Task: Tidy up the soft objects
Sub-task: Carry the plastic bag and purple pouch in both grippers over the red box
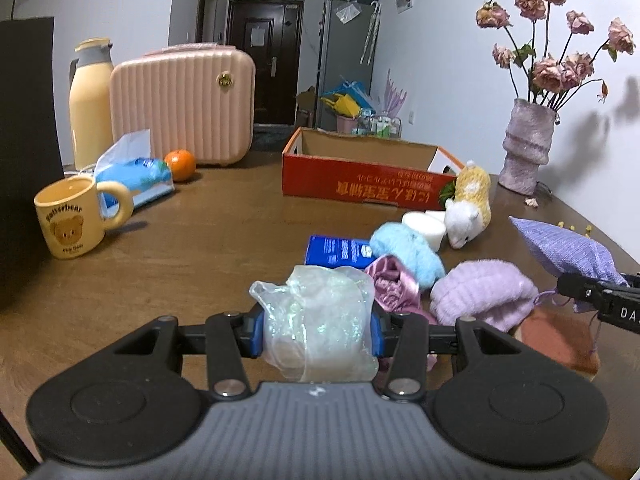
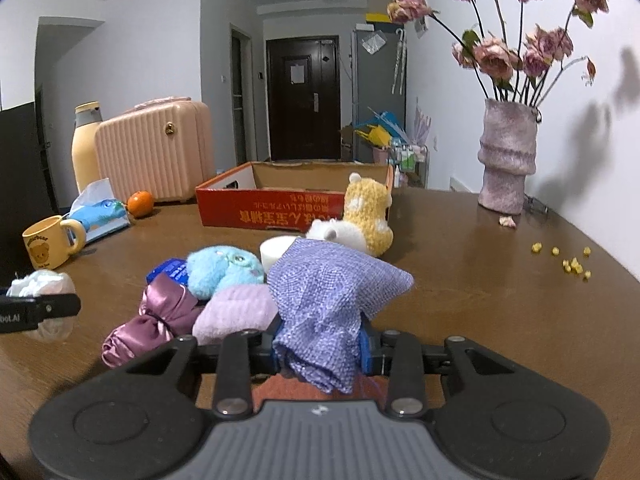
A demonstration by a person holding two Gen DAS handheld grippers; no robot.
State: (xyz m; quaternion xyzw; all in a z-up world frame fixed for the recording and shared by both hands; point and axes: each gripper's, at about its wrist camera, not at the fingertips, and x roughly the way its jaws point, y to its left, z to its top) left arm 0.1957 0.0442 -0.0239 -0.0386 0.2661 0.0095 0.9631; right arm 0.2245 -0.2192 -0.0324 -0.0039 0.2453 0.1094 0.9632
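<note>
Both grippers are loaded. The left gripper (image 1: 316,336) has its jaws closed on a crumpled clear bag (image 1: 320,320), squeezed between the blue pads and bulging above and below them. The right gripper (image 2: 320,350) has its jaws clamped on the lower, bunched end of a purple knit pouch (image 2: 332,300), whose free corner flares up and to the right.

The move ahead turns on the red box (image 1: 360,178). Judging by the task, it is the likely drop place. It sits open-topped at the far side of the bench (image 1: 200,248), straight ahead of both grippers and beyond the soft pile, with its long side facing them. The right gripper looks a little nearer to it than the left, though the fisheye views make that hard to settle.

Between the grippers and the box lie the remaining soft things: a lilac knit piece (image 1: 484,296), a satin scrunchie (image 1: 394,284), a blue plush (image 1: 408,254), and a yellow-and-white plush (image 1: 472,204) resting just in front of the box's right corner. A blue packet (image 1: 336,250) and a white tub (image 1: 424,228) sit among them.

Both grippers are held roughly level, low over the near edge of the bench, pointing toward the box, the left one to the left of the pile. Either load would need lifting over the pile and the box's front wall.
</note>
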